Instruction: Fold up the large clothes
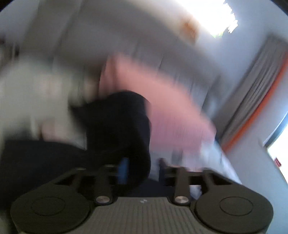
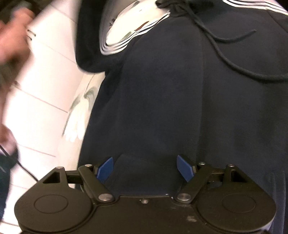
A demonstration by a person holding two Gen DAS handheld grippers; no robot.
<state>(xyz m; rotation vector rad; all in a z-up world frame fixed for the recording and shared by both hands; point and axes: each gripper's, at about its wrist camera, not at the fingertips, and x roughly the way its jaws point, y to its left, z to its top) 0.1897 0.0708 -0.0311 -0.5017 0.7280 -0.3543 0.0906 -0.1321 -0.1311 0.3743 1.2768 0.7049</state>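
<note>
A dark navy garment point(image 2: 171, 100) with white stripes and a black drawstring point(image 2: 225, 50) fills the right wrist view, lying over a white patterned sheet point(image 2: 82, 108). My right gripper point(image 2: 145, 169) is open, its blue pads point(image 2: 106, 169) spread just above the fabric, holding nothing. The left wrist view is heavily blurred. There the navy cloth point(image 1: 117, 126) hangs between the fingers of my left gripper point(image 1: 142, 169); one blue pad point(image 1: 123, 169) shows beside it. The jaws stand partly apart with cloth bunched between them.
A pink pillow or cloth point(image 1: 171, 108) and white bedding point(image 1: 32, 97) lie beyond the left gripper. Grey-and-orange curtains point(image 1: 261, 93) and a bright window point(image 1: 216, 16) are at the right. White floor tiles point(image 2: 36, 100) and a blurred hand point(image 2: 12, 41) show at left.
</note>
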